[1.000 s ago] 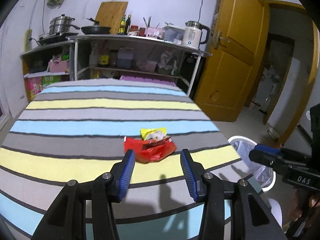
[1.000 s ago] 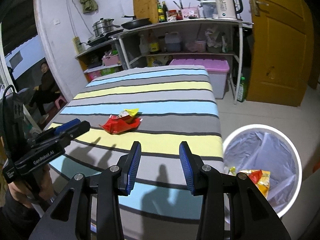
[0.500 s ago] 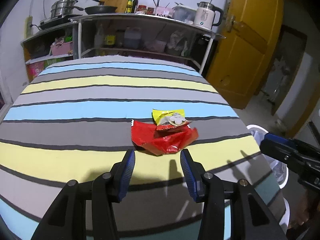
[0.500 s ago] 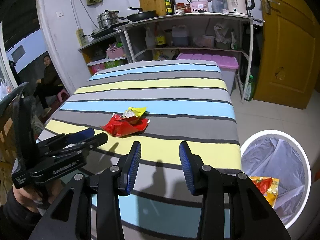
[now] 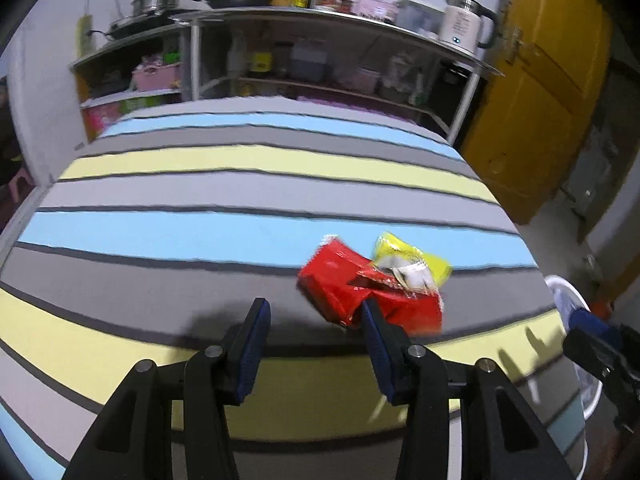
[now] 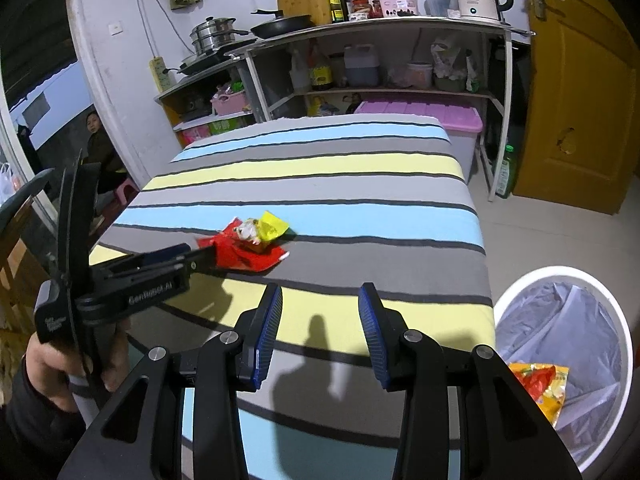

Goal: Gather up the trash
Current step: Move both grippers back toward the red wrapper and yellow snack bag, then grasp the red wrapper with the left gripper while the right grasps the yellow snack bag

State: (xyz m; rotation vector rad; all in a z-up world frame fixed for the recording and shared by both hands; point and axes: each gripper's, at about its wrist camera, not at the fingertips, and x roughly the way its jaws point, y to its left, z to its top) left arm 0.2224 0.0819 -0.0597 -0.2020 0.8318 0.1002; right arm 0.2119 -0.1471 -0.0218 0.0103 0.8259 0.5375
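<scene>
1. Closer than one second ago, the red wrapper [image 5: 362, 294] now fills much more of the left wrist view and sits right of centre, at the right finger of the left gripper [image 5: 314, 334], whose tip hides its near edge; before, it lay far ahead, centred between the fingers.
2. On the red wrapper rests a yellow wrapper [image 5: 416, 262]; both lie on the grey stripe of the striped cloth [image 5: 200, 196], near the side where the trash bin [image 6: 520, 284] stands.
3. Only the right wrist view shows the open bin with its plastic liner and an orange-yellow packet [image 6: 542, 380] inside; the left wrist view shows just a part of its white rim.
4. The red wrapper's long axis runs about along the stripes in the right wrist view.
5. The left gripper's fingers are spread, nothing is pinched. The right gripper [image 6: 320, 332] is also spread and empty, above the cloth's near edge.
6. A hand [image 6: 72, 356] holds the left gripper's handle.
</scene>
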